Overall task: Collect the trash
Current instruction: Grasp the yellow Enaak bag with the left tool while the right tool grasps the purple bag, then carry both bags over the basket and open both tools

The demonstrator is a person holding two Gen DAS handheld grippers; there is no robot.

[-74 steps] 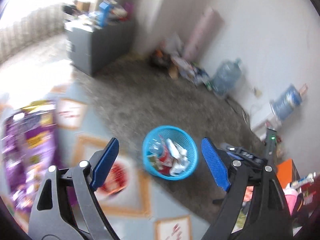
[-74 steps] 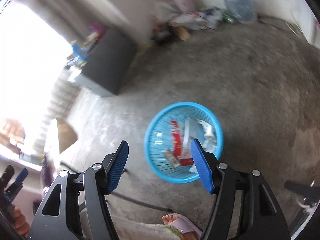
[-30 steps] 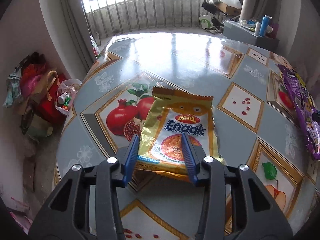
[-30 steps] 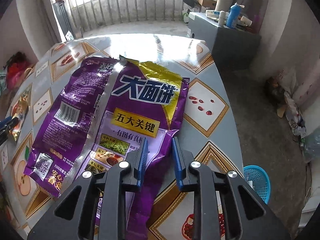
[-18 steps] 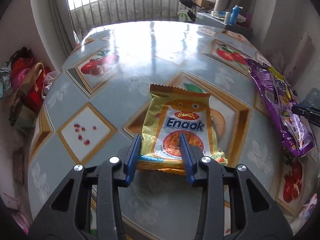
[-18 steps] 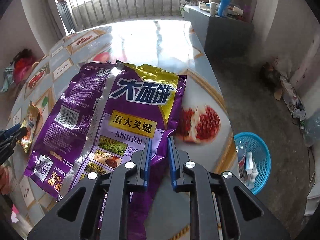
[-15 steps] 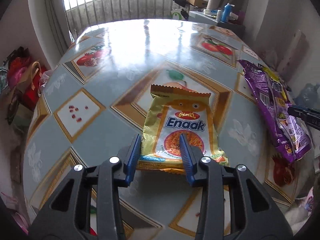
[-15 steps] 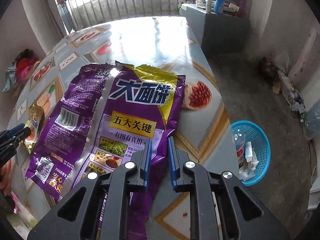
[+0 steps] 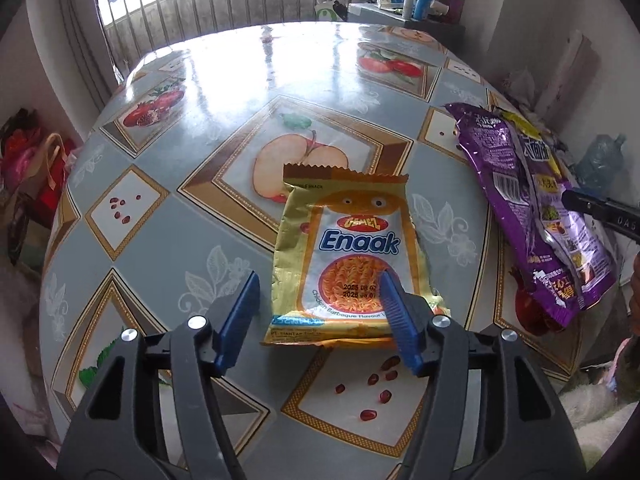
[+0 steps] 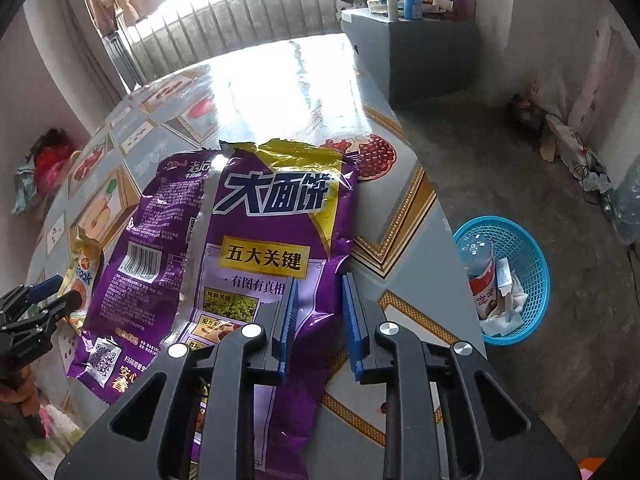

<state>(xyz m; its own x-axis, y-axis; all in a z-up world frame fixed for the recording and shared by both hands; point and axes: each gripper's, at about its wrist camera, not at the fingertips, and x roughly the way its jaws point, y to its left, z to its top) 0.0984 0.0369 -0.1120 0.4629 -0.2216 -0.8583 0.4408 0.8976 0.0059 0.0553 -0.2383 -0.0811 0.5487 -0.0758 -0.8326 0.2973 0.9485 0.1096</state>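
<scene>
A yellow Enaak noodle packet (image 9: 344,256) lies flat on the fruit-patterned table (image 9: 160,240). My left gripper (image 9: 320,316) straddles its near end. Its jaws are opening: the left pad stands clear of the packet and the right pad hangs over its corner. A large purple snack bag (image 10: 260,240) lies near the table's right edge. My right gripper (image 10: 318,312) sits over the bag's near right part, jaws opening, with a visible gap and bag film between the pads. A blue mesh basket (image 10: 536,256) holding trash stands on the floor to the right.
The table edge (image 10: 432,216) drops to the concrete floor beside the basket. A grey cabinet (image 10: 420,52) with bottles stands at the back. Bags (image 9: 32,160) lie on the floor at the left, and a water jug (image 9: 600,160) at the right. A barred window lies beyond.
Both grippers came from above the basket to the table. Over the last second the table pattern slid under both packets while they stayed between the jaws. Both pairs of jaws have now widened.
</scene>
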